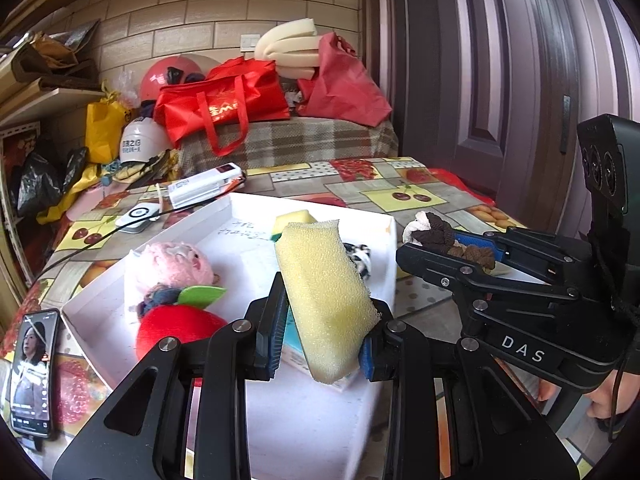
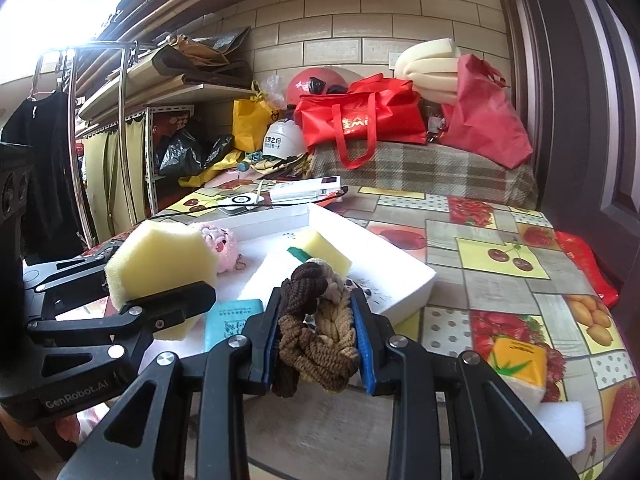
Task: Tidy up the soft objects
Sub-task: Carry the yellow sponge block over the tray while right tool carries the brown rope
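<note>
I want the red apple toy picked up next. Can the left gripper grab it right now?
Probably not yet. The left gripper is shut on a yellow sponge, so its jaws are full. The apple lies close by in the white tray with nothing covering it, so once the sponge is dropped it looks easy to get.

your left wrist view looks forward and slightly down along its tool (image 1: 322, 316), close over the white tray (image 1: 384, 236). your right wrist view does the same from just to its right, facing the brick wall (image 2: 360, 20). both share the tray (image 2: 416, 276), the table (image 2: 500, 292) and each other's tool.
</note>
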